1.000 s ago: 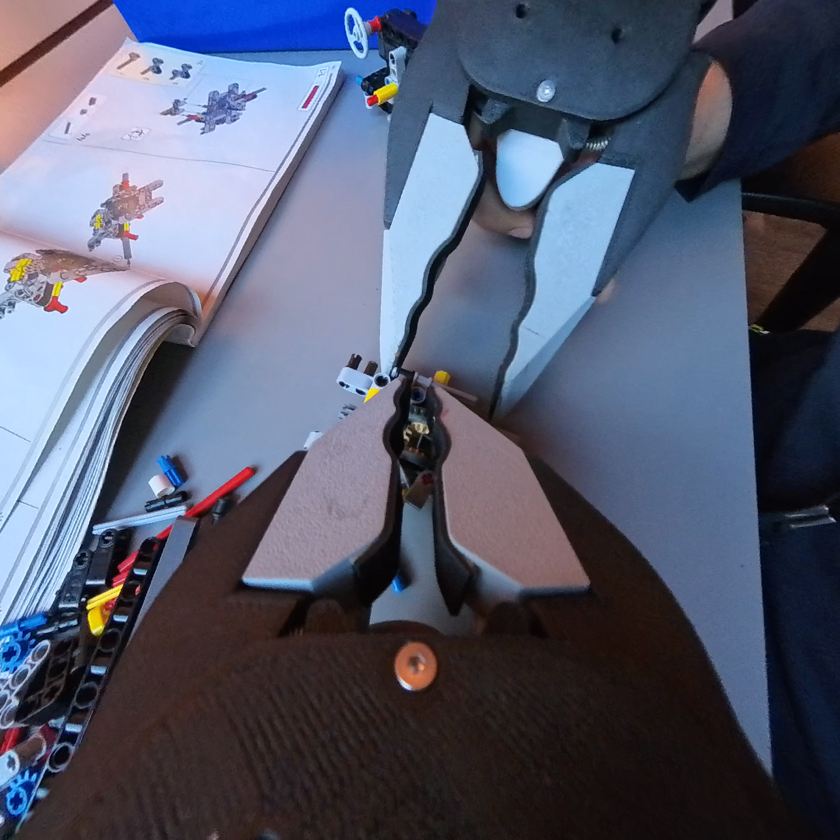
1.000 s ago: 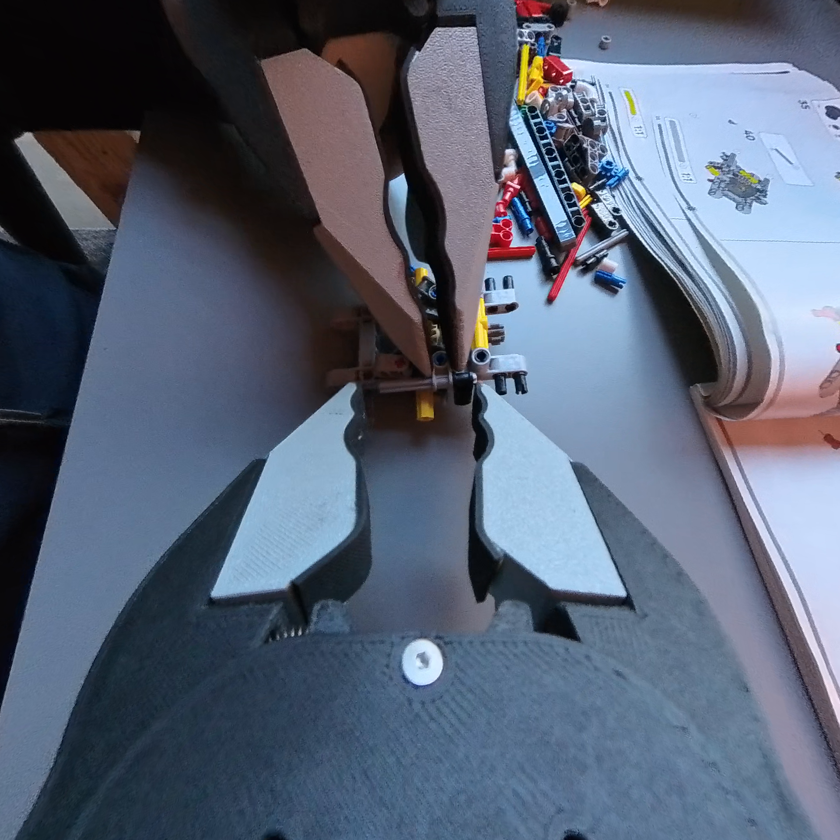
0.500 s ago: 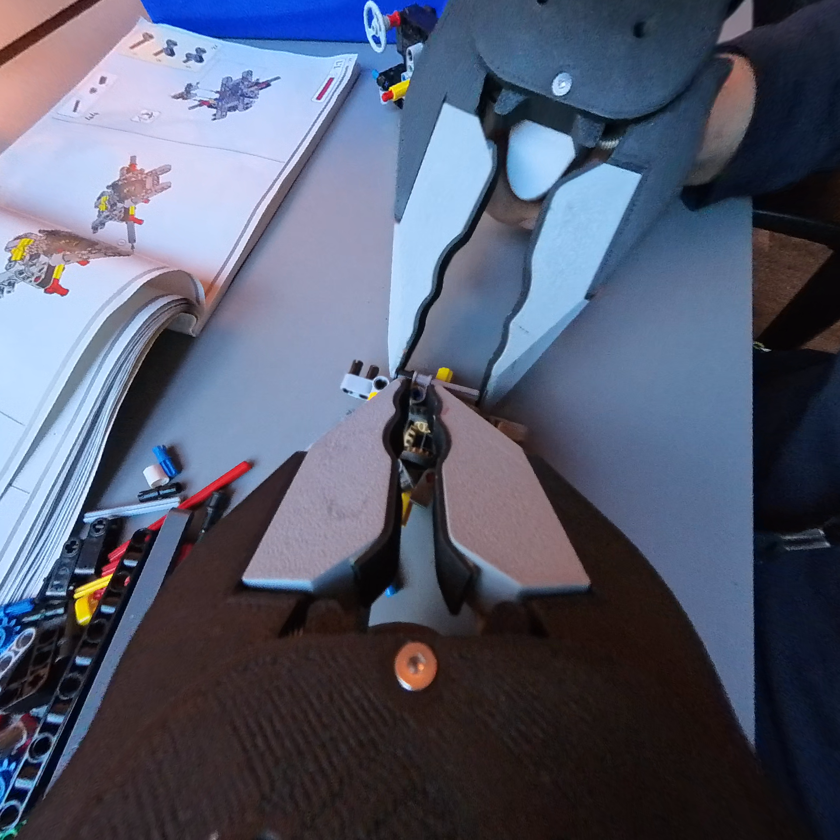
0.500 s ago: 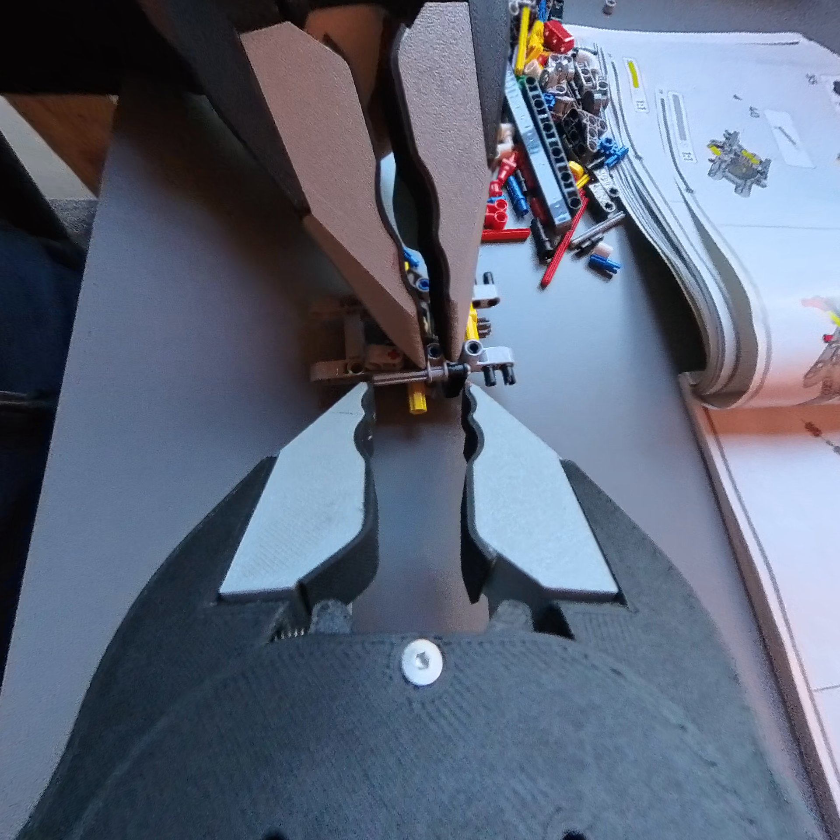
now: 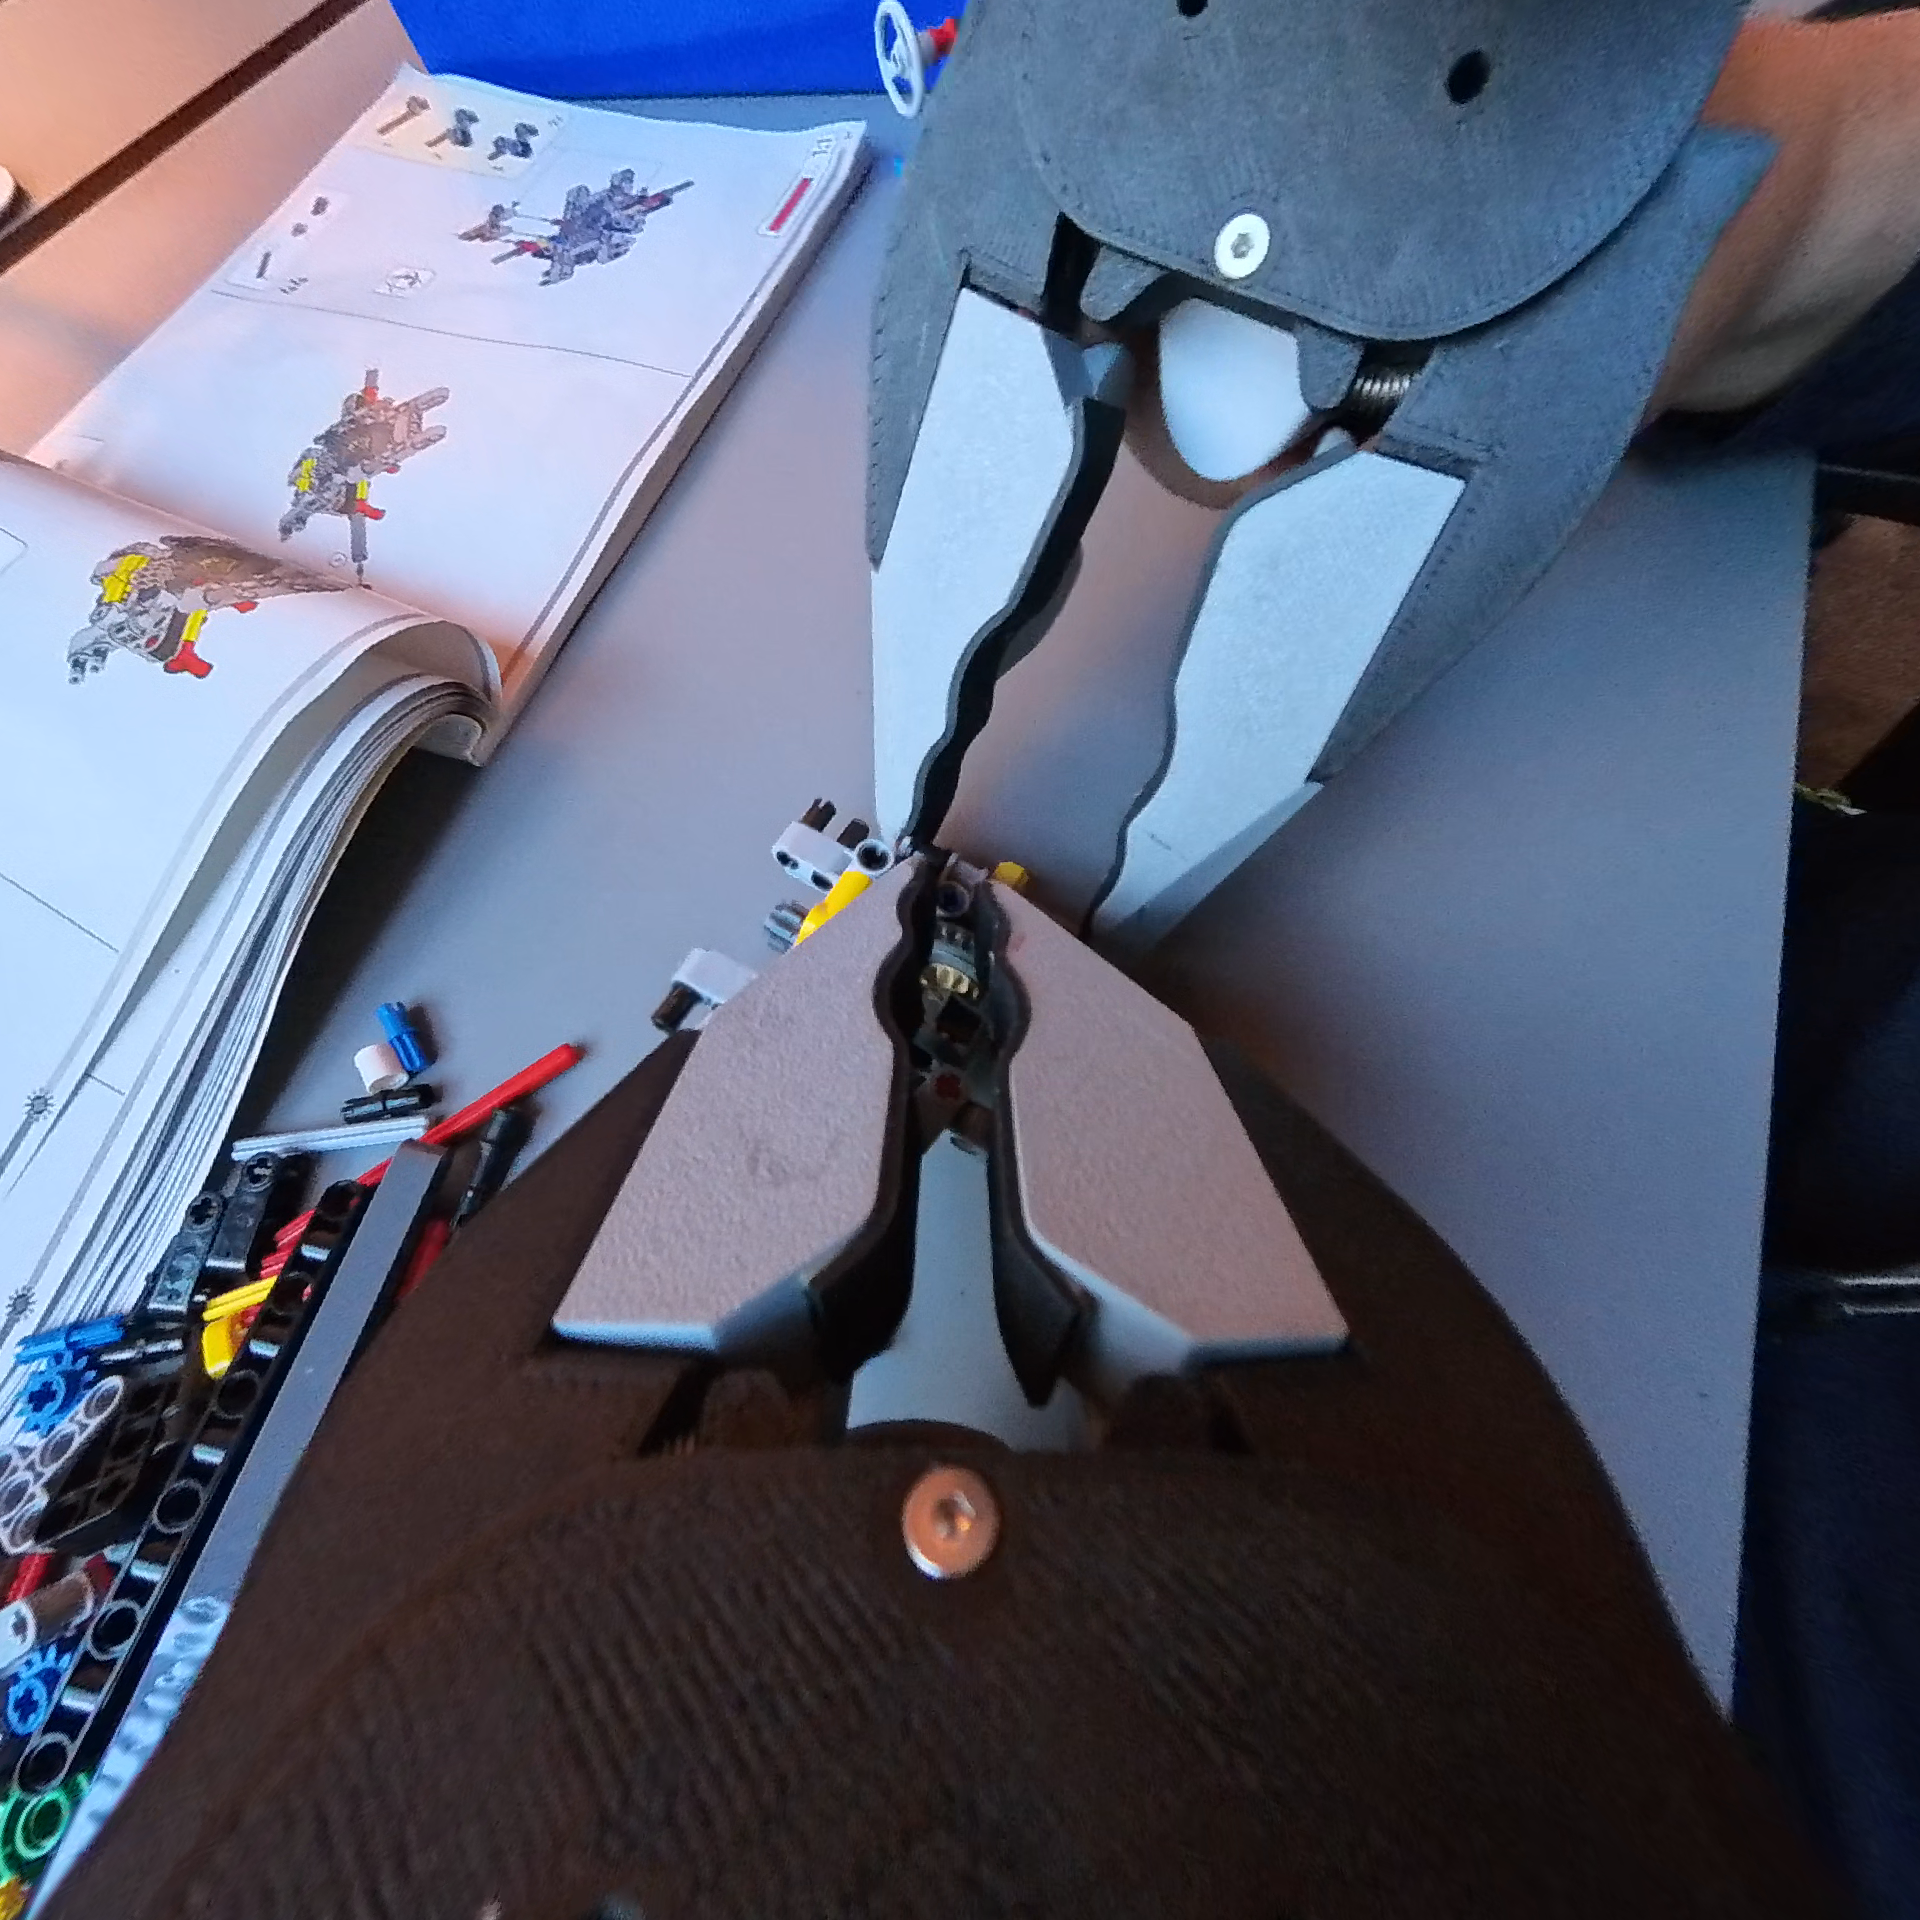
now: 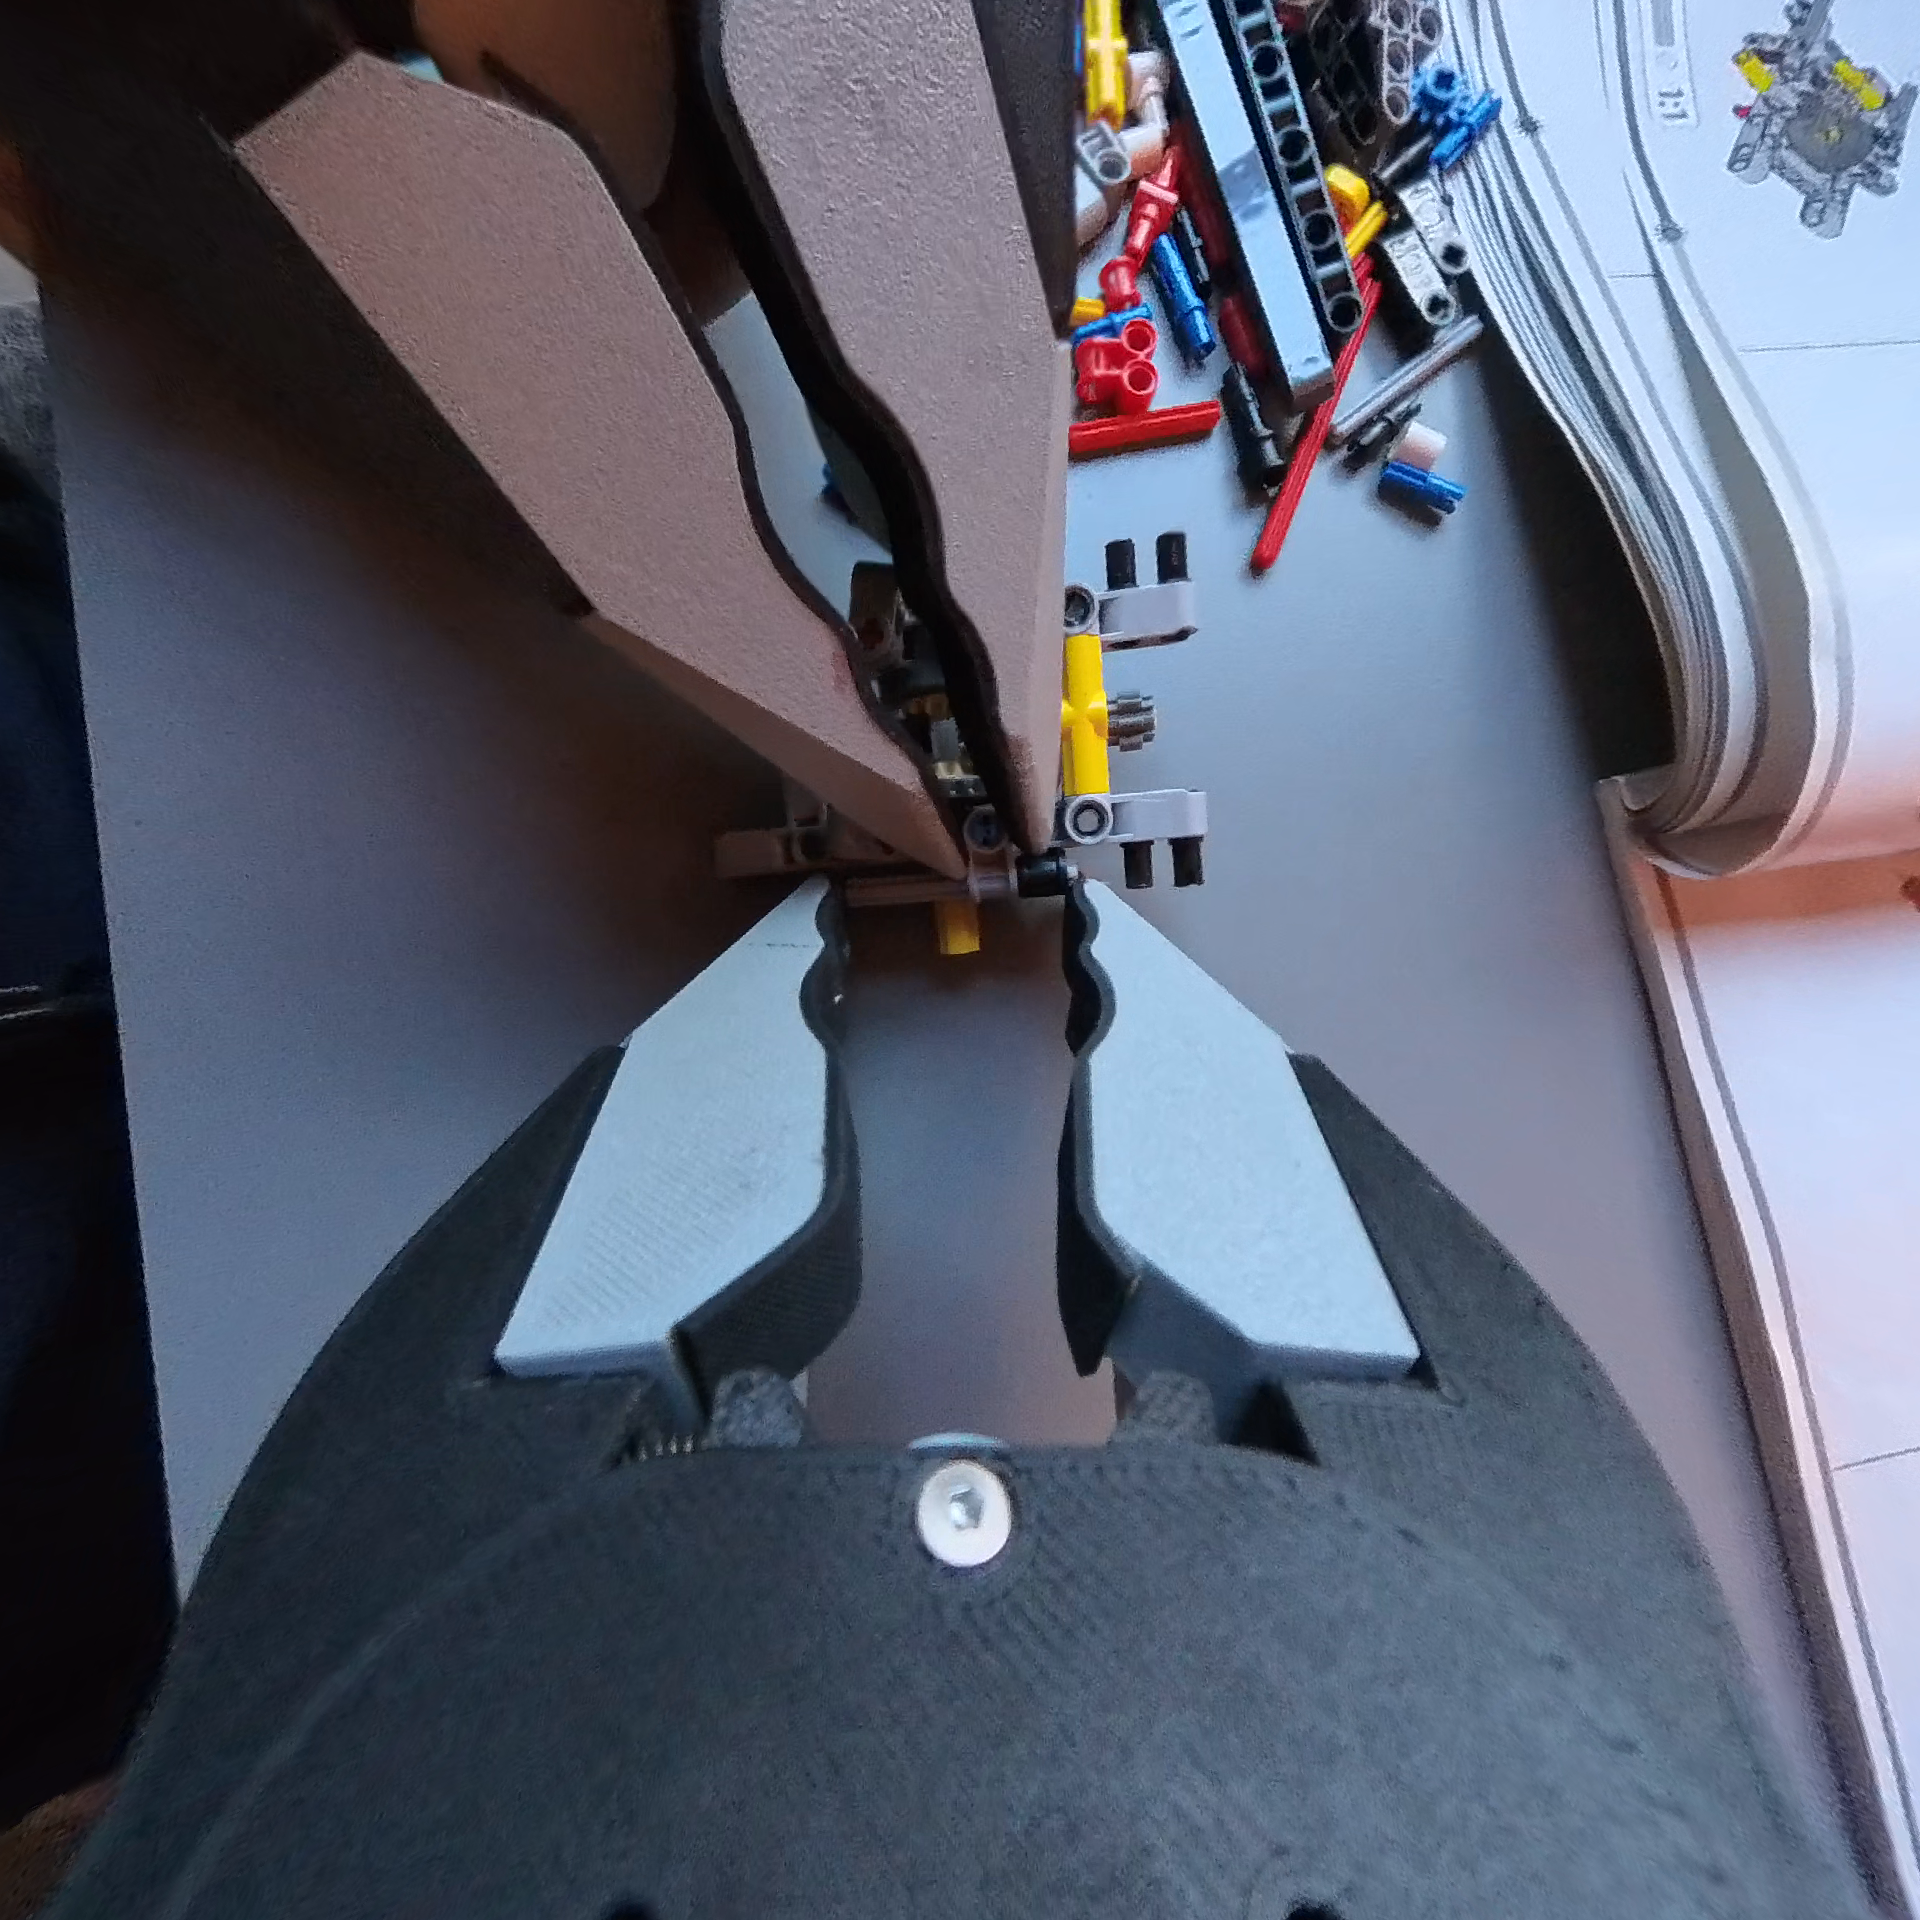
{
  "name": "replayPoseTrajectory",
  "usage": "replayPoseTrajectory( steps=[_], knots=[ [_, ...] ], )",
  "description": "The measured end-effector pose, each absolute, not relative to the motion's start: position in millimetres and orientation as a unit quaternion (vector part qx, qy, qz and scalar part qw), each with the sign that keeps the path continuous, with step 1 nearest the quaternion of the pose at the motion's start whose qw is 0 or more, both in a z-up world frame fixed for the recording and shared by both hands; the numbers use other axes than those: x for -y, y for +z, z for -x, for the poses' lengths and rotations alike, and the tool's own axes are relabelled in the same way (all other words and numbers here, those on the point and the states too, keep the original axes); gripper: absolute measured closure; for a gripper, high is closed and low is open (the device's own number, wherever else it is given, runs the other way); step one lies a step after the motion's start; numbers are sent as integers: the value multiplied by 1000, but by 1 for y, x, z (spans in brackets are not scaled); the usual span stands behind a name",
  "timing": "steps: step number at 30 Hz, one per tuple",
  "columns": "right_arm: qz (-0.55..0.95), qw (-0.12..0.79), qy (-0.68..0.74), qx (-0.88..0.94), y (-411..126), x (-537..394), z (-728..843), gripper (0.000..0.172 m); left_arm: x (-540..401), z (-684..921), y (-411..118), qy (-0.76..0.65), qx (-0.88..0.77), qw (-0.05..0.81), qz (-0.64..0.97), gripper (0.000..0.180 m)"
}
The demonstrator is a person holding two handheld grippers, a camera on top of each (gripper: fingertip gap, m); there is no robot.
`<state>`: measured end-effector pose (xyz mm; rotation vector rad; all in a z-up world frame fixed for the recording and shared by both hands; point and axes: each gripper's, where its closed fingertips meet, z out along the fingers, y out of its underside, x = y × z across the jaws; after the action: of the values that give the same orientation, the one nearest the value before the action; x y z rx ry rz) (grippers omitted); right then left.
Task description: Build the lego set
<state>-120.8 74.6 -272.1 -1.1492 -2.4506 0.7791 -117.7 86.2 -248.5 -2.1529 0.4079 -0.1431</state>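
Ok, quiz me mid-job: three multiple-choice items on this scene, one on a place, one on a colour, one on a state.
1. Where does the open instruction booklet lie in the right wrist view?
A. right of the loose parts pile
B. under the hand-held grippers
C. on the floor

2. What colour is the short peg sticking out of the small brick model toward the right hand-held gripper?
A. green
B. yellow
C. white

3. How do the left hand-held gripper's jaws stand?
A. wide open
B. out of view
C. nearly closed around the model

Answers: 1 A, its pages curl beside the pile; 2 B, a yellow stub shows; 3 C, both fingers flank the gears.
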Motion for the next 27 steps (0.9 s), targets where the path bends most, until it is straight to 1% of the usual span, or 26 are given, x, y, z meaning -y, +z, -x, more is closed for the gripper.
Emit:
replayPoseTrajectory(
  steps=[7, 11, 12, 13, 15, 19, 23, 24, 25, 27],
  knots=[
    [356, 164, 248, 886, -272, -75, 120, 135, -84, 119, -248, -49, -169, 458, 872, 176],
    [325, 150, 268, 895, -273, -73, 120, 136, -83, 119, -248, -46, -171, 458, 871, 177],
    [325, 147, 282, 891, -274, -73, 121, 136, -82, 115, -248, -55, -181, 457, 869, 180],
    [330, 157, 288, 885, -274, -76, 125, 136, -80, 108, -251, -70, -184, 450, 871, 180],
    [330, 152, 297, 883, -274, -76, 127, 136, -82, 110, -250, -45, -190, 455, 868, 180],
    [320, 155, 296, 887, -273, -75, 126, 136, -81, 108, -249, -57, -197, 457, 865, 180],
    [362, 117, 338, 861, -271, -74, 129, 134, -80, 111, -243, -74, -185, 465, 863, 180],
    [369, 108, 351, 854, -270, -74, 129, 134, -79, 113, -241, -74, -181, 465, 864, 177],
    [372, 104, 356, 851, -270, -74, 129, 134, -79, 118, -239, -68, -176, 463, 866, 167],
    [373, 110, 363, 847, -270, -74, 129, 134, -76, 124, -233, -61, -170, 464, 868, 156]
  ],
)
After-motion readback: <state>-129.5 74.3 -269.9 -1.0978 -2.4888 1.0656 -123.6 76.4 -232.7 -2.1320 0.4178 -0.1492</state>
